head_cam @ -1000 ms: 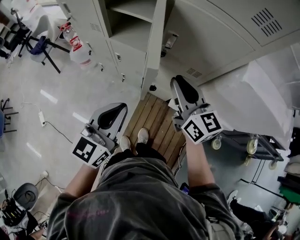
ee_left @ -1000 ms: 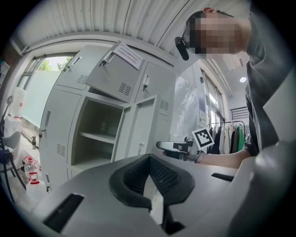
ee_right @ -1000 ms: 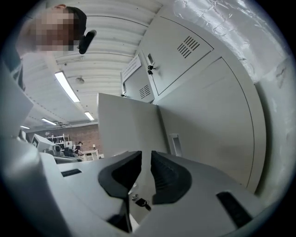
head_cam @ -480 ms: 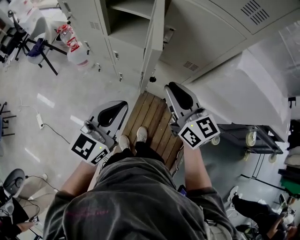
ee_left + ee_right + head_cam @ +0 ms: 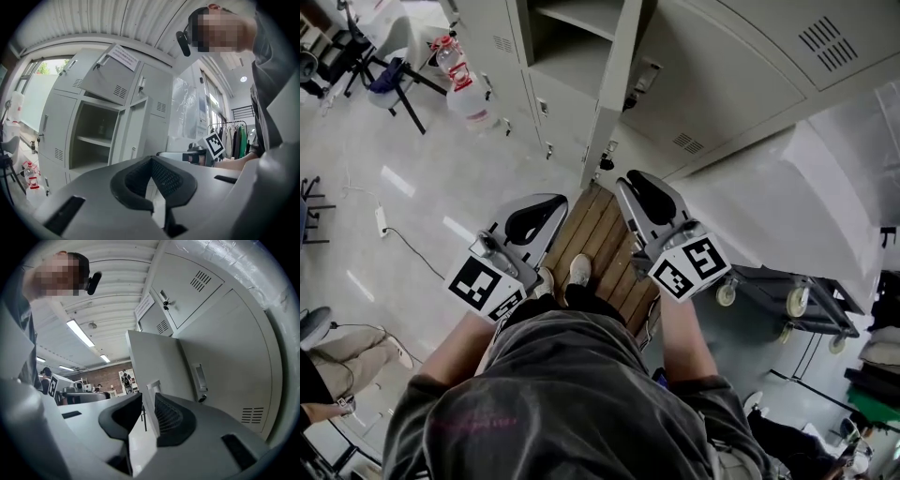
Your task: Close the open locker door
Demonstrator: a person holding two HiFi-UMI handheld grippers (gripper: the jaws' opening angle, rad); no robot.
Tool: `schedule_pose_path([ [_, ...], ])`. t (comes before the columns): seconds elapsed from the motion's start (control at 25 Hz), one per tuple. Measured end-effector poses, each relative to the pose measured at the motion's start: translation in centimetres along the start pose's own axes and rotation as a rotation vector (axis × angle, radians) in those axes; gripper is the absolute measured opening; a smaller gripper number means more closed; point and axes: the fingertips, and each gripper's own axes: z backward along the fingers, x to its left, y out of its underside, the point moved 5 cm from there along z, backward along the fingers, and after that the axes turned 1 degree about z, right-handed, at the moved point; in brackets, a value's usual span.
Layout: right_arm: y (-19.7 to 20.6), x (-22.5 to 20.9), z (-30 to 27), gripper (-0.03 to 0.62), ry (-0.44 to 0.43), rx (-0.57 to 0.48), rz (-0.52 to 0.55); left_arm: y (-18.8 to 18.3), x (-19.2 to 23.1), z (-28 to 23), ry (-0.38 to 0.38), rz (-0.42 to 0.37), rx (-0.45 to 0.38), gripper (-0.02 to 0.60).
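Item: right gripper. Black ribbed pads apart and opening, with nothing pressed between them. The grey sheet-metal locker door stands ajar just ahead of the tips. Its free edge lines up with the gap, apart from both pads.

Item: left gripper. Pad tips together and empty. It is held left of the door and points at the open compartment.

Head view only:
- Door seen edge-on from above, swung out from the locker bank.
- Both grippers low in front of it, the right one nearer its lower corner.
- Brown slatted wooden platform under the person's pale shoes.
- Clear plastic water bottle with red label on the floor to the left.

Right gripper view only:
- Broad face of the door.
- Closed neighbouring locker front with a recessed metal handle and louvred vent slots.

Left gripper view only:
- Inside of the compartment, with a grey metal shelf.
- Door standing at its right side.
- Tilted upper locker flap with a white paper notice above
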Motion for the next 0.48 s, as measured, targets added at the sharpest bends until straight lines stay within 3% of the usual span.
schedule_pose_path([
  [0.24,0.7,-0.1,-2.3,0.118,-0.126,0.031,0.001,0.2,0.6,0.0,-0.078,-0.005,0.002,0.014],
  [0.48,1.5,-0.5,-4.4,0.133,-0.190,0.066,0.005,0.8,1.4,0.9,-0.161,0.010,0.005,0.014],
])
